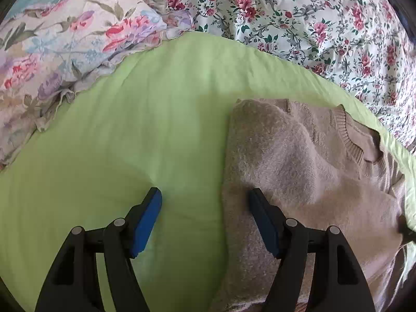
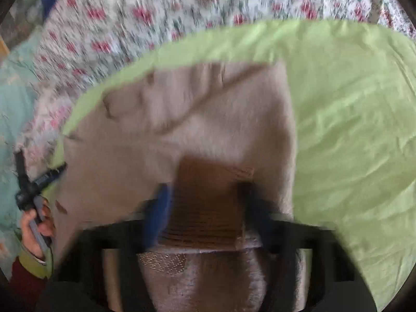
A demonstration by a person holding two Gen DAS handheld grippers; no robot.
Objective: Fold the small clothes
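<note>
Currently your left tool (image 1: 205,197) is released: its blue pads stand wide apart and grip nothing. One pad hovers over the green sheet (image 1: 130,130); the other sits over the folded left edge of the beige sweater (image 1: 299,169). Your right tool (image 2: 205,202) appears clenched on the sweater's ribbed hem, which shows as a brown band between its pads. That view is blurred by motion, so treat the grip as probable, not confirmed.

The sweater lies on the green sheet toward the right side of the bed, neckline facing the floral duvet (image 1: 312,13) at the far edge. One side panel looks already folded over the body. A patterned pillow (image 1: 65,39) lies at the far left corner, well apart from the garment.

The step in hand is judged to be the lengthwise fold: hem carried up toward the neckline.

1. Confirm that the right tool holds both layers of the hem, not the upper layer alone.
2. Close the left tool on the hem's other corner, level with the right tool.
3. Lift both corners only enough to clear the body. Thick knit sags and drags if raised unevenly.
4. Move both tools toward the neckline at matched speed.
5. Lay the hem just short of the collar, then release.

Keep the folded side panel flat; a one-sided pull is likely to open it.
</note>
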